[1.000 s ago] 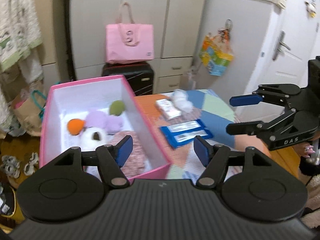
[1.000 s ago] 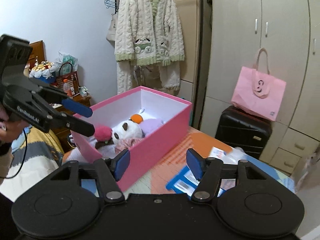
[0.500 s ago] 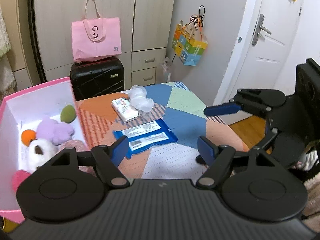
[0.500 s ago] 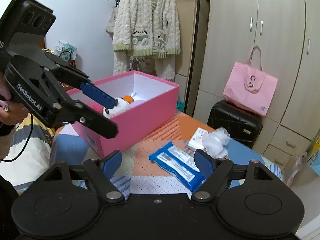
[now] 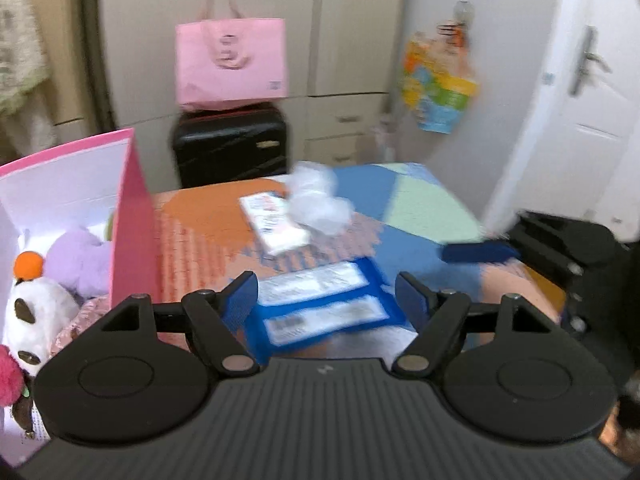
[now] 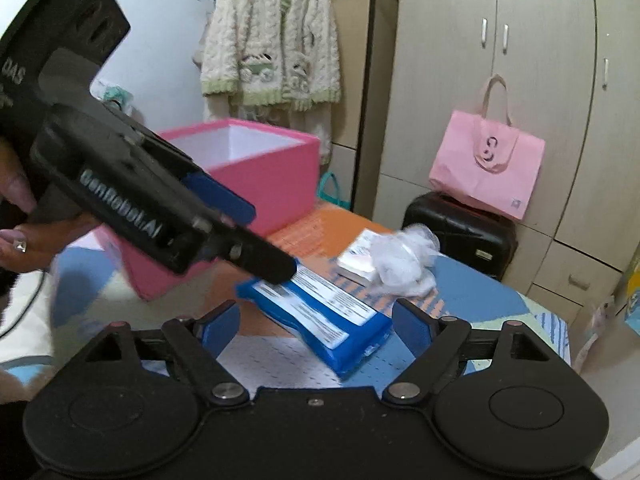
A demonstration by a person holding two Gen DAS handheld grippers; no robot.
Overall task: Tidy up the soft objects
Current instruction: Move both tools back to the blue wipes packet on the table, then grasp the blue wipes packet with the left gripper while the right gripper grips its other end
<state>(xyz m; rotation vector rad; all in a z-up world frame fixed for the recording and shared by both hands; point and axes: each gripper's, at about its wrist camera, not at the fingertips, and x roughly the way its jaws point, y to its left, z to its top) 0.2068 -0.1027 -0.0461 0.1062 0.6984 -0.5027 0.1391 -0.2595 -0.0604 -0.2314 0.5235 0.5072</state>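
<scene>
1. Two black hand-held grippers with blue finger pads hang over a tabletop covered by a patchwork cloth [image 5: 420, 216] of orange, blue and green; both views are blurred by motion.
2. The left gripper [image 5: 326, 300] has its fingers apart, with nothing between the pads — the jaws have just been opening. Beyond and below its fingertips lies a flat blue plastic pack with white labels [image 5: 324, 312], near the front edge of the tabletop.
3. The right gripper [image 6: 316, 322] also stands with its fingers spread and empty, its jaws having just been opening further; the same blue pack [image 6: 320, 316] lies on the cloth below the gap between them.
4. Behind the blue pack, towards the far edge, lie a small white rectangular packet [image 5: 272, 224] and a crumpled clear plastic bag [image 5: 320, 200], touching each other.
5. An open pink cardboard box with a white inside [image 5: 132, 216] stands at the left edge of the tabletop — in it lie a white plush with dark patches [image 5: 36, 320], a lilac plush [image 5: 80, 260] and an orange ball [image 5: 28, 266].
6. A hand [image 6: 24, 224] holds the left gripper's body in the right wrist view.
</scene>
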